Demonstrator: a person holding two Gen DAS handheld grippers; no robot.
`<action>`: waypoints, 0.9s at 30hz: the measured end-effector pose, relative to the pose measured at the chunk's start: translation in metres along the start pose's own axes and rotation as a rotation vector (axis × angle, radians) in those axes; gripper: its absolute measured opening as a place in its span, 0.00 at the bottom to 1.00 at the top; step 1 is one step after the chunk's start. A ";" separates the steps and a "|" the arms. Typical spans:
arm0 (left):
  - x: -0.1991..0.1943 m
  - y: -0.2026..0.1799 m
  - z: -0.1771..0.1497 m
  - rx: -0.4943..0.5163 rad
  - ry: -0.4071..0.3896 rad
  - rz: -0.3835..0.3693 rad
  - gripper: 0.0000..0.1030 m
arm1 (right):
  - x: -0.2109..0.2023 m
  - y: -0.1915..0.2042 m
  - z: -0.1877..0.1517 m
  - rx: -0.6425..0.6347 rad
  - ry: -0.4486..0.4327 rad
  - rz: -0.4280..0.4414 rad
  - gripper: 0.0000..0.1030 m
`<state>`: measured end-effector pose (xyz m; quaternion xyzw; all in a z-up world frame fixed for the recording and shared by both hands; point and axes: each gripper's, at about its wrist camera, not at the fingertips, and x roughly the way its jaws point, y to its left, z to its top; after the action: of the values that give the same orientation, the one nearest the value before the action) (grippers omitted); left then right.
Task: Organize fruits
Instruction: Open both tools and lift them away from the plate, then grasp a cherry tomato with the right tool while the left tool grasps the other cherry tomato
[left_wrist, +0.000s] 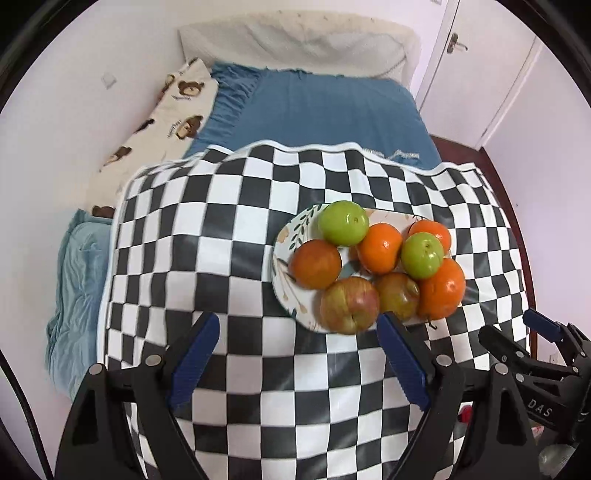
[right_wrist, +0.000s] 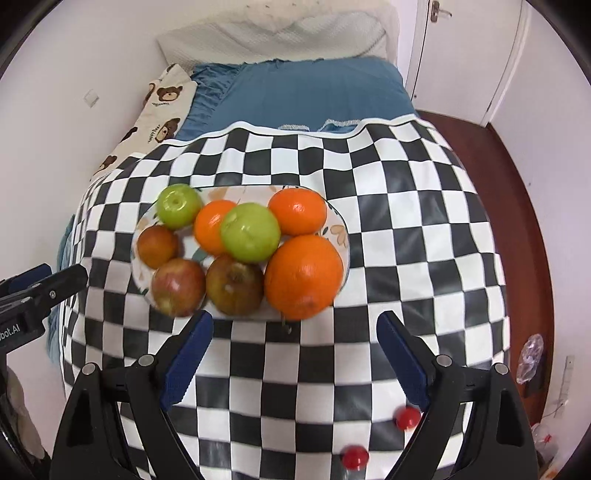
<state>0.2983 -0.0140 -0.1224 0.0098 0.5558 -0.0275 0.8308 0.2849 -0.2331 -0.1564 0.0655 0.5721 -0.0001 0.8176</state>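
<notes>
A patterned plate (left_wrist: 295, 230) (right_wrist: 338, 229) on the checkered cloth (left_wrist: 229, 236) (right_wrist: 406, 206) is heaped with fruit. Two green apples (left_wrist: 343, 223) (right_wrist: 250, 232), several oranges (left_wrist: 441, 290) (right_wrist: 303, 277) and two red-green apples (left_wrist: 349, 304) (right_wrist: 178, 286) lie on it. My left gripper (left_wrist: 297, 319) hovers above the cloth at the plate's near edge, open and empty. My right gripper (right_wrist: 295, 317) hangs just short of the plate's near rim, also open with nothing between its pads. Each gripper shows at the edge of the other's view.
Two small red round fruits (right_wrist: 408, 418) (right_wrist: 354, 456) lie on the cloth near my right finger. The cloth covers a bed with a blue sheet (left_wrist: 332, 107), a bear-print pillow (left_wrist: 173, 110) and a white pillow (left_wrist: 295, 37). Wooden floor (right_wrist: 517, 177) and a door (left_wrist: 476, 66) are at the right.
</notes>
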 end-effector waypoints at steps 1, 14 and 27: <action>-0.007 0.001 -0.005 -0.001 -0.017 0.001 0.85 | -0.009 0.002 -0.007 -0.006 -0.013 0.005 0.90; -0.078 -0.005 -0.064 0.022 -0.159 0.017 0.85 | -0.090 0.012 -0.060 -0.032 -0.149 -0.009 0.90; -0.101 -0.010 -0.079 0.029 -0.222 0.036 0.85 | -0.122 0.015 -0.080 -0.014 -0.210 0.029 0.90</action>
<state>0.1866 -0.0169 -0.0589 0.0284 0.4598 -0.0215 0.8873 0.1690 -0.2184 -0.0676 0.0676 0.4824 0.0092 0.8733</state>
